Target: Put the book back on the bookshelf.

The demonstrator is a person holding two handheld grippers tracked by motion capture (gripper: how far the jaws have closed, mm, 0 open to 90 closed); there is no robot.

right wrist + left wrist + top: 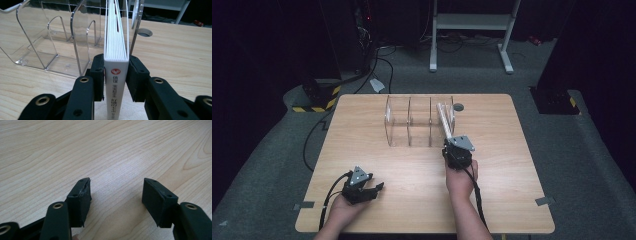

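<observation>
At the rack's right end slot, a book is held upright by its spine in the clenched right claw, the left claw released; if tilted, a divider could be struck.

The table is pale wood-grain laminate, smooth with a soft sheen right under the left gripper, whose jaws are matt black plastic, one pad looking a bit chewed and rough at the edge. The rack ahead of the right gripper is clear glossy acrylic, pretty reflective. Between that gripper's jaws sits a book with a smooth white spine and plain matt paper pages. Brass-looking rivets on the black arms.
</observation>
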